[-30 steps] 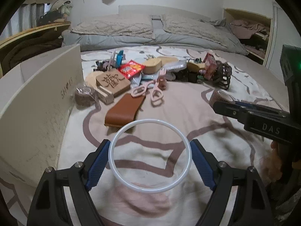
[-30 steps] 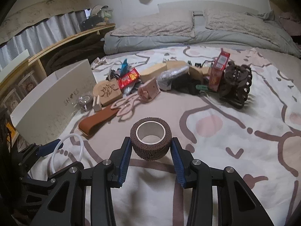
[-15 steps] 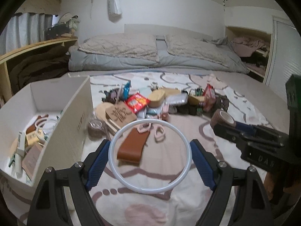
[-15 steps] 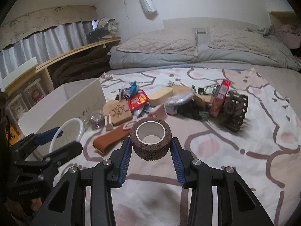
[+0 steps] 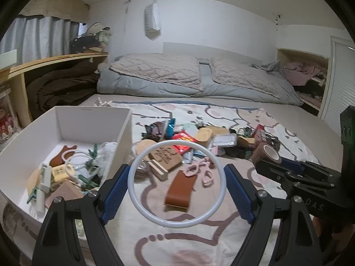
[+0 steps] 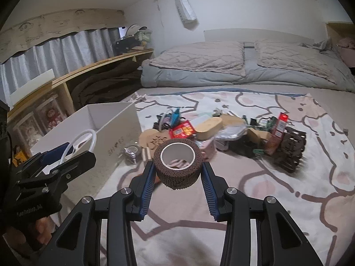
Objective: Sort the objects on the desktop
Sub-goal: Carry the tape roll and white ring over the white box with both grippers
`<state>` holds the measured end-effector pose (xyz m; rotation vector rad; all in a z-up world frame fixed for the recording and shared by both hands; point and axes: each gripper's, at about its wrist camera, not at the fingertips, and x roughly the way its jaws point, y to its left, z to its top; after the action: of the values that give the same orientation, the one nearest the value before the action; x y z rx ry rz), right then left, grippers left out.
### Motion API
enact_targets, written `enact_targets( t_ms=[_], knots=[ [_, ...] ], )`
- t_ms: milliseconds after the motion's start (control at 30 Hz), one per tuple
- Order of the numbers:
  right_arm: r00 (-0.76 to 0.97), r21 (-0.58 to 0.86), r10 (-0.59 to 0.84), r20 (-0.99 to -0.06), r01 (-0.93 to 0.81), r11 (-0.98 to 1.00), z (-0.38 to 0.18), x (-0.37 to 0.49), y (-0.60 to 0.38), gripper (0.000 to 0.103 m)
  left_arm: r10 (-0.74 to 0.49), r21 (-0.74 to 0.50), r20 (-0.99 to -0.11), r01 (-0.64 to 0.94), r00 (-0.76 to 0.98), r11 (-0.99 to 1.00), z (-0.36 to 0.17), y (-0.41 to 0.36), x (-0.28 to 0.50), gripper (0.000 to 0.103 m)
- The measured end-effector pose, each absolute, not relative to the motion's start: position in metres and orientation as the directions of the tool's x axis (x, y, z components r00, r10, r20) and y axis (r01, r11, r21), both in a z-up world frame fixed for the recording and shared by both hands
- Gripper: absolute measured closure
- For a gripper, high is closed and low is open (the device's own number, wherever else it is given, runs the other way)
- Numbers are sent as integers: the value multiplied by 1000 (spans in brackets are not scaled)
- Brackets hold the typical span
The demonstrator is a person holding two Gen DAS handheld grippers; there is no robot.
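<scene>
The left tongs (image 5: 176,182) grip a white plastic ring (image 5: 176,184) across its width, the blue pads (image 5: 115,190) pressing on its left and right edges; the ring is held off the bed, facing the camera. Just to the left of it stands an open white box (image 5: 124,133), already holding a brown leather piece, another white ring, green clips and small cartons.

The right tongs (image 6: 178,173) are closed on a brown bandage roll (image 6: 178,164) with a white core, its hollow turned toward the camera and its sides clamped between the blue pads (image 6: 147,184). In the left wrist view the same roll (image 5: 267,155) sits at the tip of the right tongs (image 5: 269,163), to the right of the ring.

Beyond both tongs, on the patterned blanket (image 6: 310,177), lies the unsorted heap: a brown leather case (image 5: 180,189), pink scissors (image 5: 200,169), a carved wooden plaque (image 5: 165,158), a red snack packet (image 6: 182,129), a dark claw hair clip (image 6: 290,153).
</scene>
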<state>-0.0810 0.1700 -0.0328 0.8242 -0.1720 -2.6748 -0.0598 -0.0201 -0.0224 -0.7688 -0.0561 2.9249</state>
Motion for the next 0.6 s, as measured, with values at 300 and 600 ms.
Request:
enact_targets(
  t_ms=[300,600],
  knots=[
    [-754,221,-398,-522,331,-917,-24,-88,140,60,67,-67,-461,-41,-885,-997,-10,-63,-61,18],
    [-734,206,-429,-527,379,-902,-18,-88,110,60,24,-77,-460,13,-888,-997,-7,-105,-64,18]
  ],
)
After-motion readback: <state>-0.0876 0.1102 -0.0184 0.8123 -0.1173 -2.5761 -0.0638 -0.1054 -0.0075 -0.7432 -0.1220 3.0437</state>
